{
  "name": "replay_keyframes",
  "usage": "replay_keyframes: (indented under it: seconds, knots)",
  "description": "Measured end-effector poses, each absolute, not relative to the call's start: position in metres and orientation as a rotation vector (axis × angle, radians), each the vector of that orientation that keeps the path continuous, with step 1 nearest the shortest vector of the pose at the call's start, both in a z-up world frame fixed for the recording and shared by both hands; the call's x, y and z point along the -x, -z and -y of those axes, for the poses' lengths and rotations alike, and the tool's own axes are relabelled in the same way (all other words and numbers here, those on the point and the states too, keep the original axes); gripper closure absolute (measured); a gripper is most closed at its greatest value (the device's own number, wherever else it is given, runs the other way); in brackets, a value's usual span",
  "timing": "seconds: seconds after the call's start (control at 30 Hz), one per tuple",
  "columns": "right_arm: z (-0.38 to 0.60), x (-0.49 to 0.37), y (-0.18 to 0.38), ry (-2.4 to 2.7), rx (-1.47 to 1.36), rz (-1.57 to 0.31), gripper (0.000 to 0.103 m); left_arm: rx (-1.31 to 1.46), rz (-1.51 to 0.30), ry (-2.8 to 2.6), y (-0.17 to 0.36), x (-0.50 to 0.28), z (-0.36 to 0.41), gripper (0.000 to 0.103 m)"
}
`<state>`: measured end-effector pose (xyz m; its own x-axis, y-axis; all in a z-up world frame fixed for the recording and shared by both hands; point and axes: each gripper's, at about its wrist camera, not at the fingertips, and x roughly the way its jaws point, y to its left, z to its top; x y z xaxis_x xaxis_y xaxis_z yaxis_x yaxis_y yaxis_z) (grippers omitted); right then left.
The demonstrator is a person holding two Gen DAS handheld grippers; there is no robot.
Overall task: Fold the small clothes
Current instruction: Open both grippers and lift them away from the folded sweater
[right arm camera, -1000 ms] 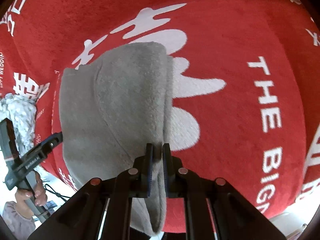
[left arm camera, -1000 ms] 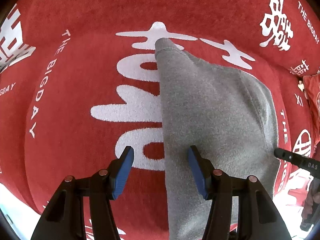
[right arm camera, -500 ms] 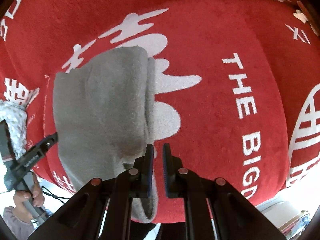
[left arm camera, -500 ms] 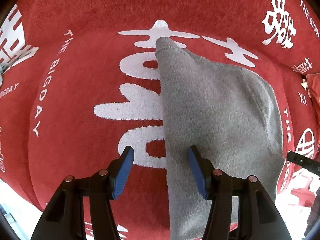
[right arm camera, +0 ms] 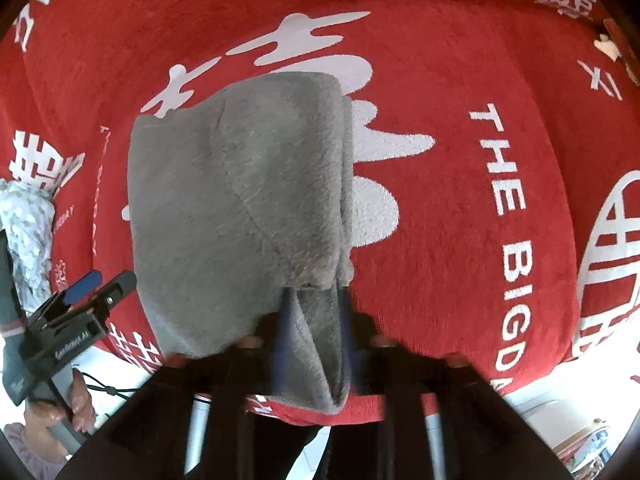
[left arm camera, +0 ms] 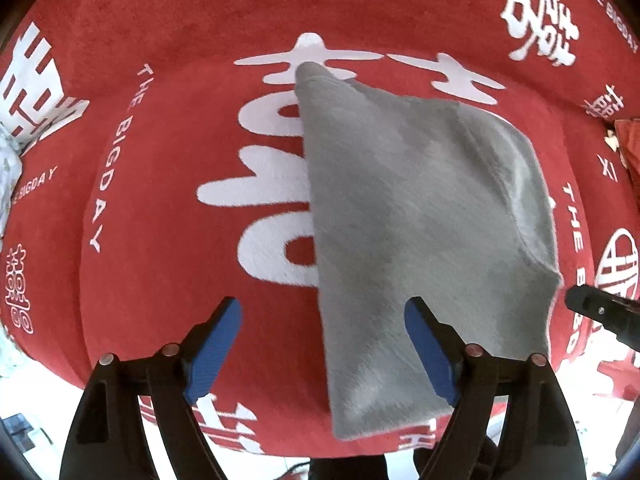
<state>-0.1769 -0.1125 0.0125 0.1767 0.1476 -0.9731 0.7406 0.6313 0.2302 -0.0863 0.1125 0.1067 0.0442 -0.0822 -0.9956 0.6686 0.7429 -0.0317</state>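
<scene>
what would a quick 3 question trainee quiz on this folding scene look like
1. True or false: the left gripper has its pads pressed on the grey garment.
2. What lies under the garment? A) a bare wooden table B) a red cloth with white lettering C) a blue plastic tray
3. In the right wrist view, what sits between the fingers of the right gripper?

Key
1. False: its blue pads stand well apart, jaws opening, with the garment lying on the cloth below them.
2. B
3. A fold of the grey garment's near edge, with the jaws opening around it.
</scene>
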Motion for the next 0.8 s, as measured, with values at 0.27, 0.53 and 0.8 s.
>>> replay_keyframes:
  seconds: [0.27, 0.53, 0.8]
  knots:
    - [0.102, 0.167, -0.038, 0.538, -0.746, -1.34, 0.018, -0.525, -1.438, 0.605, -0.127, 0.103, -0.113, 0.0]
    - [0.094, 0.169, -0.058, 0.554, -0.71, -1.329, 0.0, -0.544, -1.416, 0.543, -0.151, 0.101, -0.121, 0.0]
    - [0.088, 0.171, -0.076, 0.561, -0.71, -1.381, 0.0, -0.536, -1.404, 0.502, -0.175, 0.101, -0.131, 0.0]
